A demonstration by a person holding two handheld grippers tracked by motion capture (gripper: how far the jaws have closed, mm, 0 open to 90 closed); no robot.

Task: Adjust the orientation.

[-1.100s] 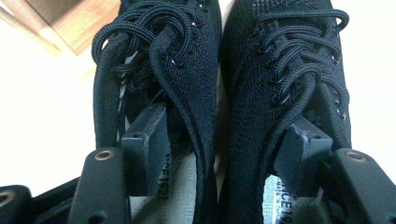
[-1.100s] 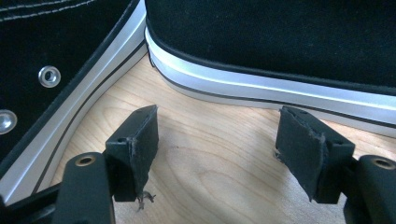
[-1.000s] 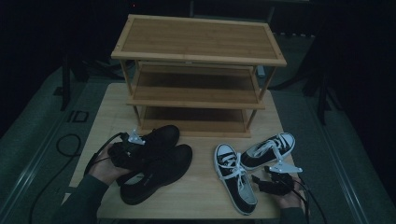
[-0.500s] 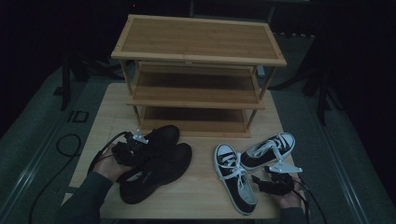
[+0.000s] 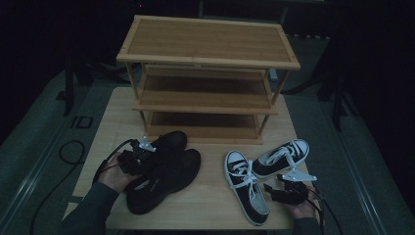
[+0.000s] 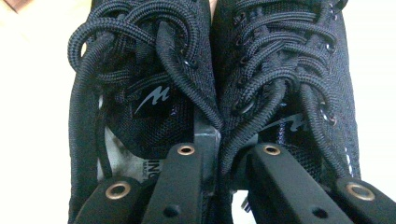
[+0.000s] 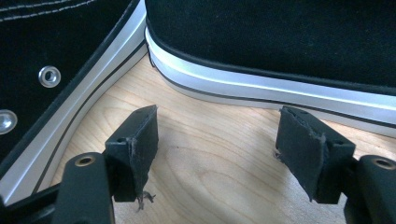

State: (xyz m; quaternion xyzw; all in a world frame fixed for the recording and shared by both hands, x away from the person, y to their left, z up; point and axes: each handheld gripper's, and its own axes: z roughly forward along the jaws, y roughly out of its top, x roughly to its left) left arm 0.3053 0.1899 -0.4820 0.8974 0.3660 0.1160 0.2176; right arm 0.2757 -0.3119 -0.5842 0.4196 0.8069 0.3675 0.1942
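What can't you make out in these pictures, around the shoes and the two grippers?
- Black shoes, left gripper view: toes and heels cut off by the frame.
- Left gripper, high view: jaw tips hidden among the shoes.
- Sneakers, right gripper view: only side walls and soles in frame.
- Rack, high view: bottom shelf too dark to read.

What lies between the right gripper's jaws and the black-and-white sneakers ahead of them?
Bare wood of the table: in the right gripper view the right gripper stands open short of the sneakers, nothing between.
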